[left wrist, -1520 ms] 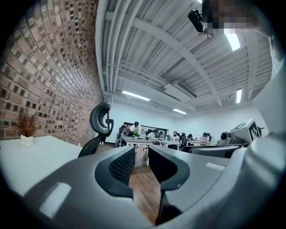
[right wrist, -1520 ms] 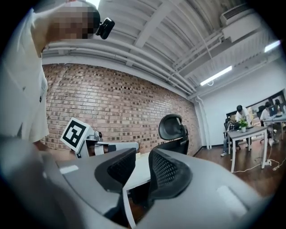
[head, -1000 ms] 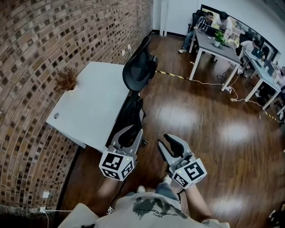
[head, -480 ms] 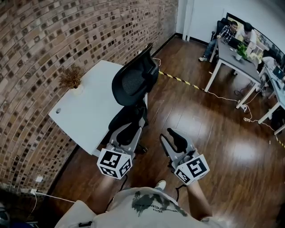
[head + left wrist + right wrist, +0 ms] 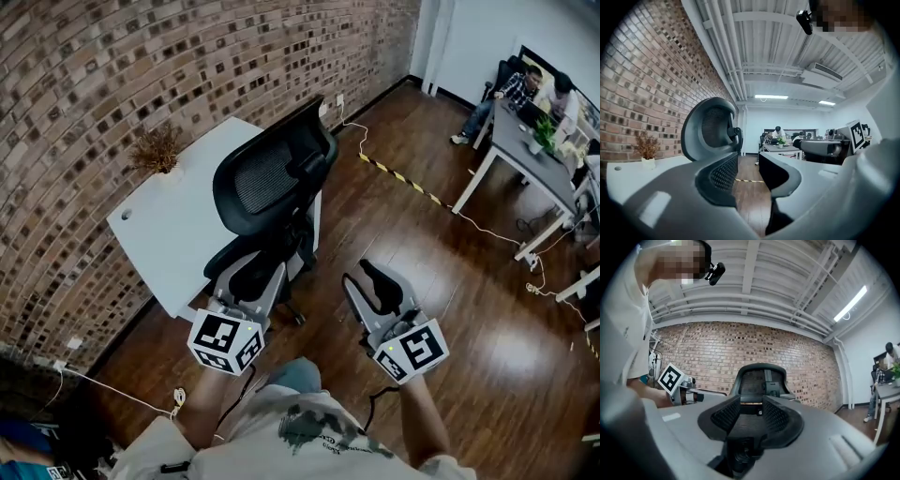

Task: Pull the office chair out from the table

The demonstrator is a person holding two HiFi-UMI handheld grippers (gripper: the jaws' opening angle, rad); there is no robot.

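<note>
Office chair (image 5: 267,178) sits centre in the head view, tucked against the white table (image 5: 169,225). The left gripper (image 5: 248,278) and right gripper (image 5: 367,279) are short of it, so this looks like the approach.

Left gripper view: the jaws have just been opening and hold nothing. The curved black mesh backrest (image 5: 710,129) is at left.

Right gripper view: the same, with the chair dead ahead.

Next, clamp the rigid plastic rim rather than the yielding mesh.
</note>
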